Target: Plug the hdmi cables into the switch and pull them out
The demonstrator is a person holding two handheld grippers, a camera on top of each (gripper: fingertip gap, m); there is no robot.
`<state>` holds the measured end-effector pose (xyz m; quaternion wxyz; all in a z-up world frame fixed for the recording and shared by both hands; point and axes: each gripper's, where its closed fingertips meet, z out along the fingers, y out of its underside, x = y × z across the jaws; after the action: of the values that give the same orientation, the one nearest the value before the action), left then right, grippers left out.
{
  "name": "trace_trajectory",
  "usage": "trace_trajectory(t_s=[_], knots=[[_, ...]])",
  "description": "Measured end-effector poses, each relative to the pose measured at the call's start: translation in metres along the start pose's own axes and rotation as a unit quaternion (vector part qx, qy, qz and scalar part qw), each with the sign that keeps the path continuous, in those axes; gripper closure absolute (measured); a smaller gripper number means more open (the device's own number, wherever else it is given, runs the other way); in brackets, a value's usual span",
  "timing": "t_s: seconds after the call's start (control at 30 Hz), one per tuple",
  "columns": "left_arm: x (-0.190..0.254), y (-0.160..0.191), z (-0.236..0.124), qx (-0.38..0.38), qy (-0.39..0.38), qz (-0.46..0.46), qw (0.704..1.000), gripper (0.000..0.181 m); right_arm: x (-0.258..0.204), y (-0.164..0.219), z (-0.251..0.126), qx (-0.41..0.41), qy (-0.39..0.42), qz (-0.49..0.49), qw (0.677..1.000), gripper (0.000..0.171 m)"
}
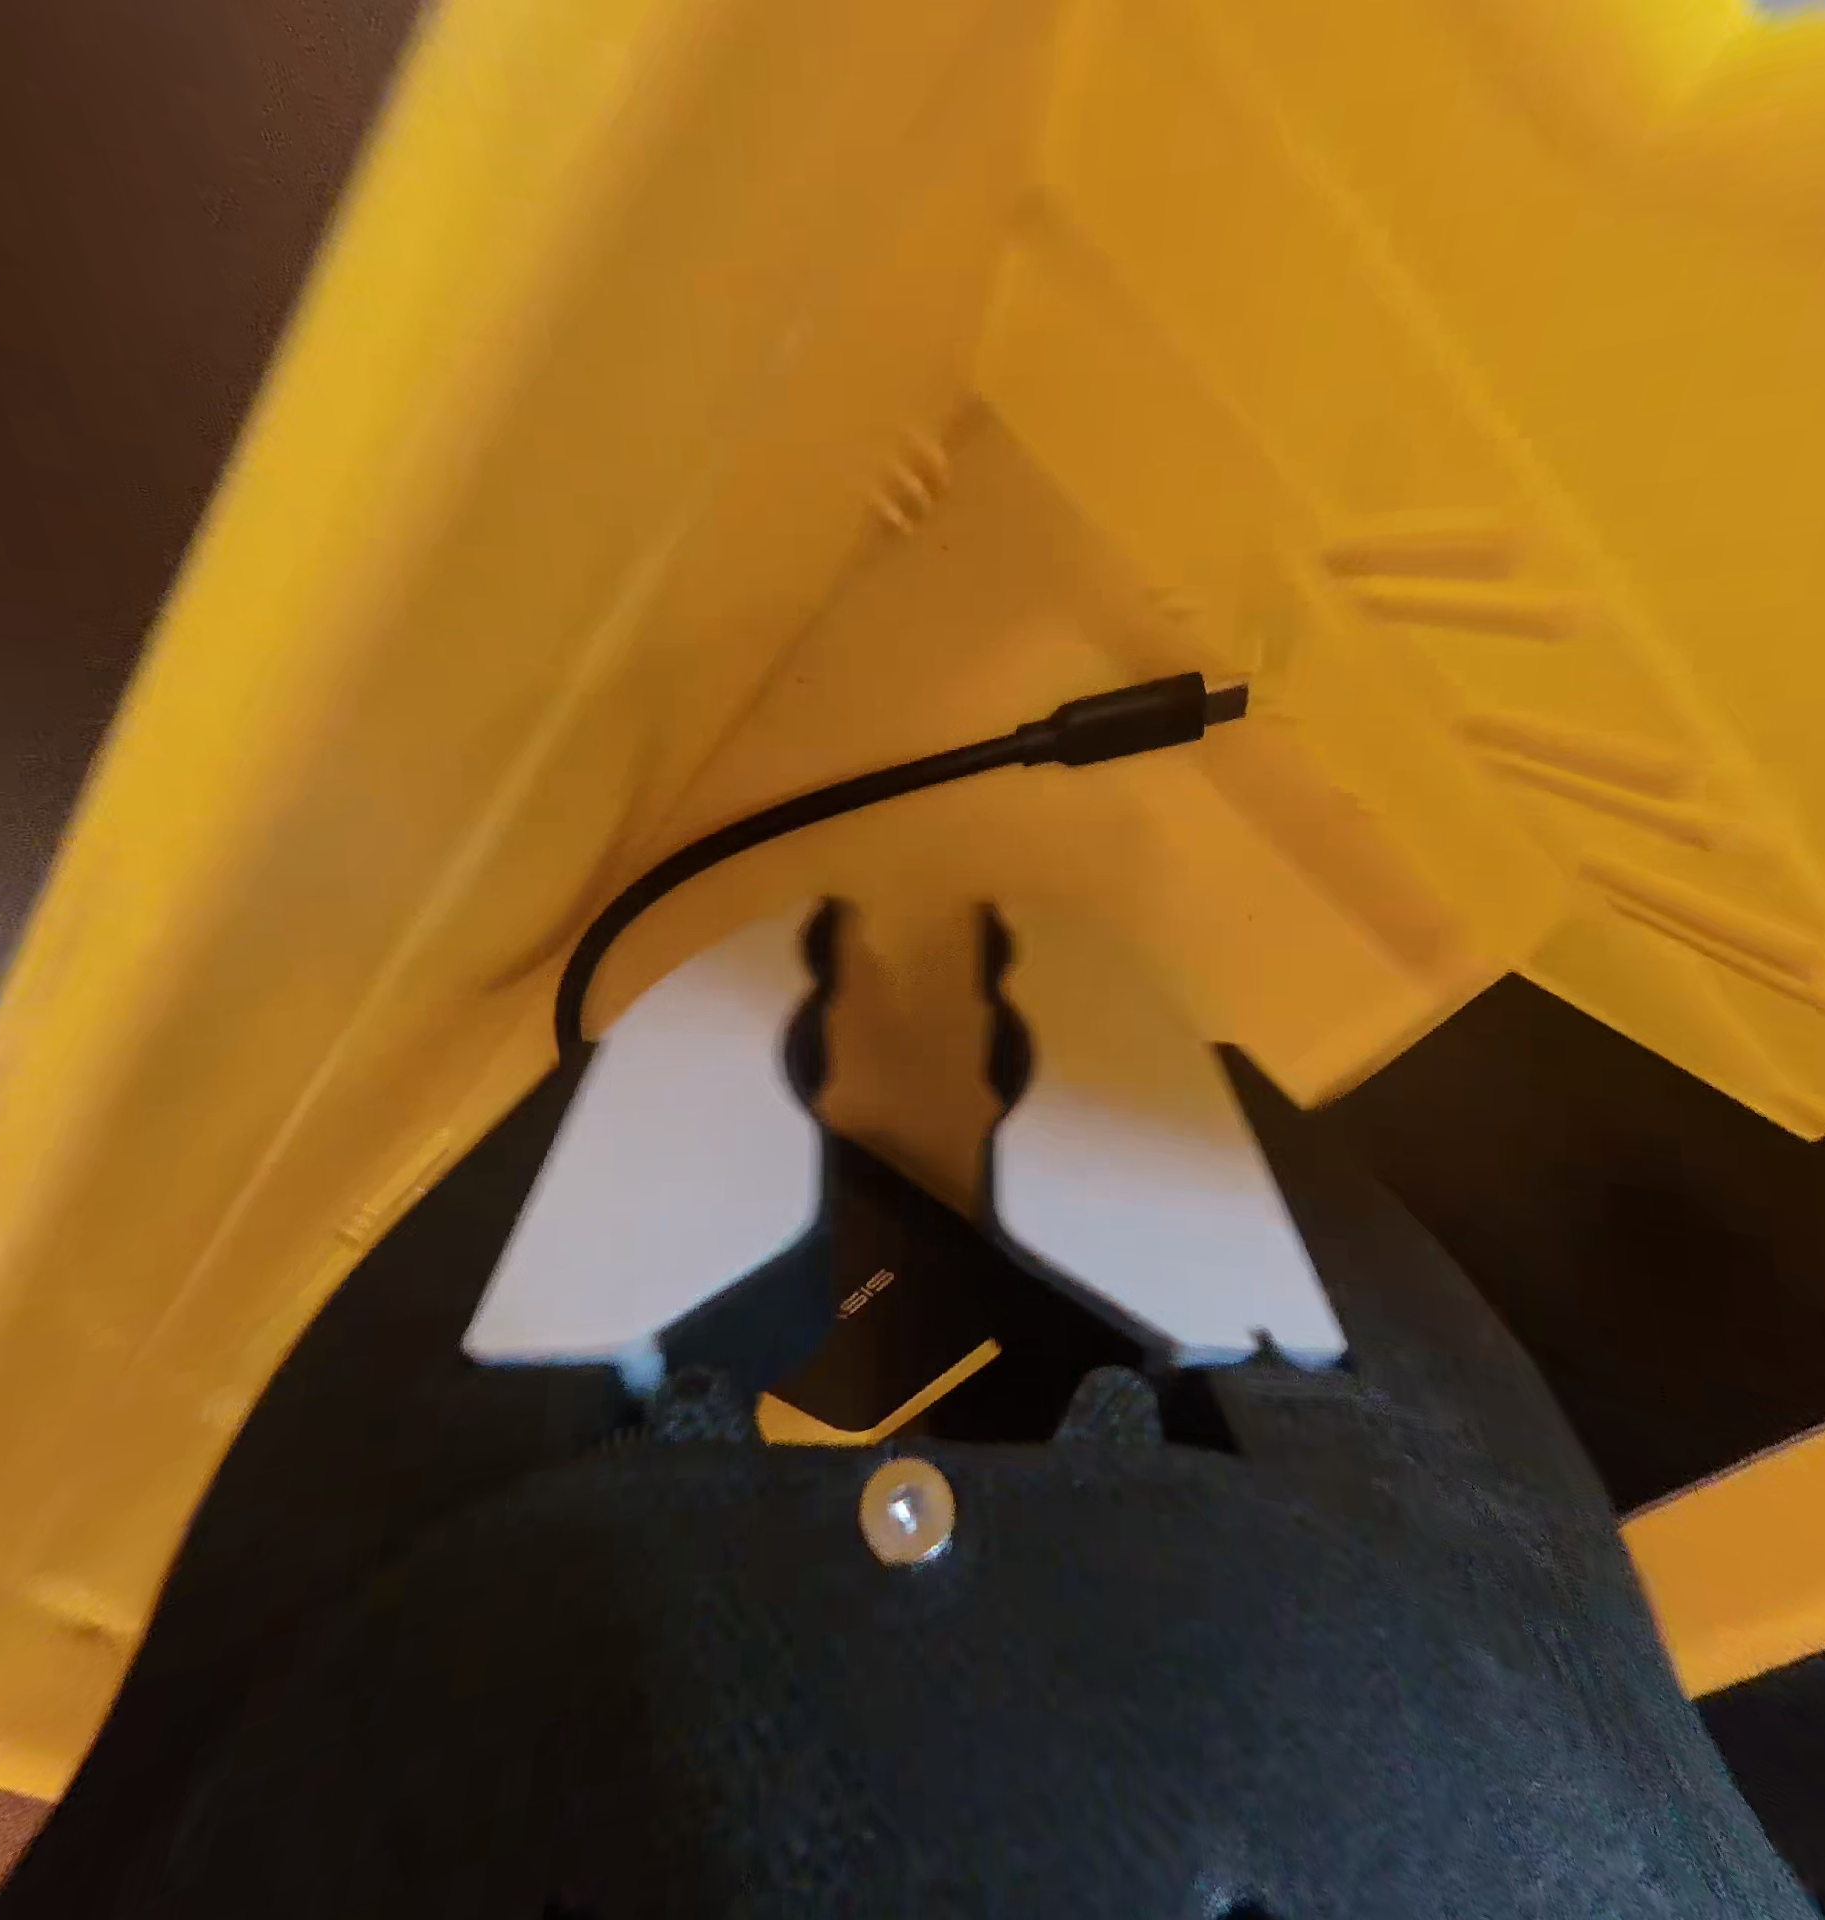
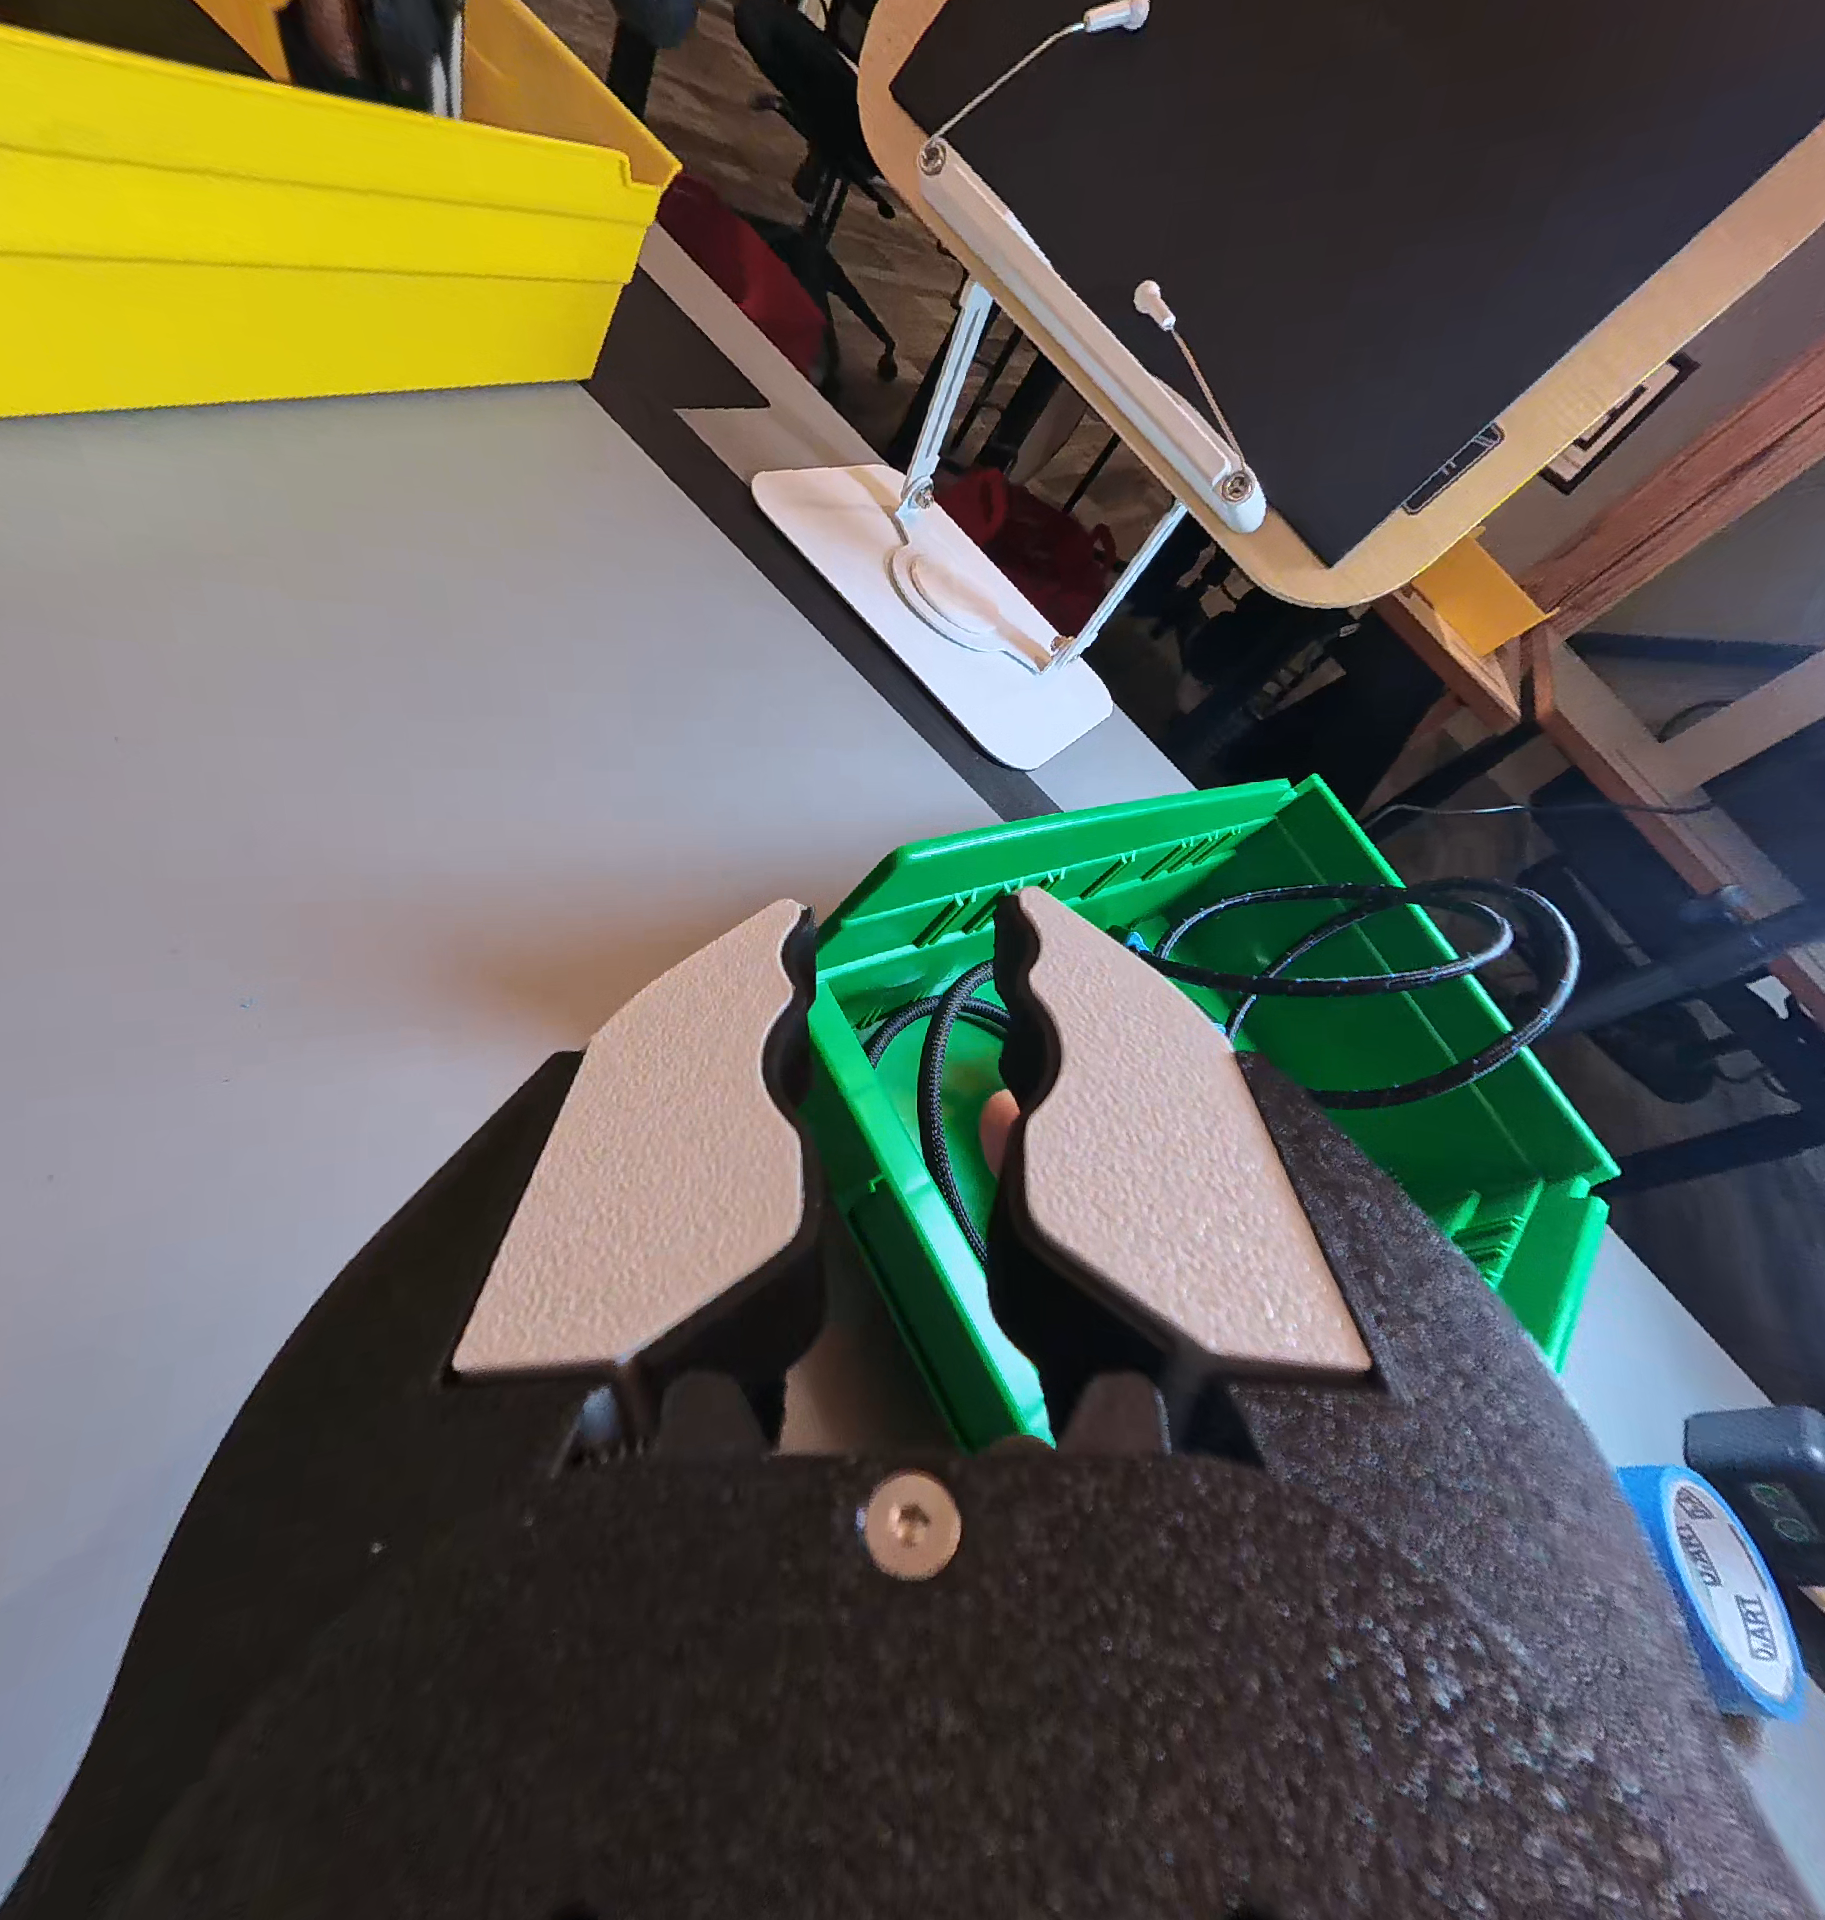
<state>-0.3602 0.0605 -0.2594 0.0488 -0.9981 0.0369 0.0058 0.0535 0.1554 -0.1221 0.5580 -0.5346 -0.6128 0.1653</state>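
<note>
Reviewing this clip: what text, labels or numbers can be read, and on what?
I don't quote writing; these things bear it.
black switch: pale lettering, legible.
blue tape roll: print inside the core, legible.
black device beside it: green display, too blurred.

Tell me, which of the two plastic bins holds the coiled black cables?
The green bin, just beyond the right gripper; the yellow bin sits far off.
</note>
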Motion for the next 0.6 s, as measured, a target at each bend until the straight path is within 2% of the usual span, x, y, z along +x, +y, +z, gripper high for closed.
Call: trace_trajectory(t_s=[0.07, 0.13, 0.23, 0.37, 0.4, 0.43, 0.57, 0.6], knots=[[-0.006, -0.005, 0.001, 0.022, -0.022, -0.009, 0.999, 0.181, 0.0, -0.002, -0.002, 0.001, 0.008, -0.011, 1.0, 0.139], [-0.015, -0.004, 0.001, 0.033, -0.038, -0.034, 0.998, 0.181, 0.001, -0.004, -0.006, 0.003, 0.018, -0.023, 1.0, 0.139], [-0.043, 0.013, -0.003, 0.012, -0.107, -0.057, 0.993, 0.181, 0.004, -0.008, -0.012, 0.011, 0.027, -0.025, 0.999, 0.14], [-0.06, 0.026, -0.016, 0.028, -0.137, -0.053, 0.989, 0.181, 0.008, -0.011, -0.013, 0.021, 0.026, -0.011, 0.999, 0.142], [-0.062, 0.032, -0.019, 0.02, -0.139, -0.052, 0.989, 0.181, 0.008, -0.011, -0.012, 0.022, 0.023, -0.007, 0.999, 0.142], [-0.063, 0.039, -0.019, 0.006, -0.136, -0.054, 0.989, 0.168, 0.008, -0.011, -0.011, 0.023, 0.02, -0.004, 1.0, 0.142], [-0.057, 0.058, -0.009, -0.037, -0.103, -0.067, 0.992, 0.146, 0.005, -0.011, -0.008, 0.021, 0.014, -0.005, 1.0, 0.142], [-0.055, 0.058, -0.008, -0.036, -0.094, -0.073, 0.992, 0.151, 0.003, -0.011, -0.008, 0.02, 0.013, -0.007, 1.0, 0.142]])
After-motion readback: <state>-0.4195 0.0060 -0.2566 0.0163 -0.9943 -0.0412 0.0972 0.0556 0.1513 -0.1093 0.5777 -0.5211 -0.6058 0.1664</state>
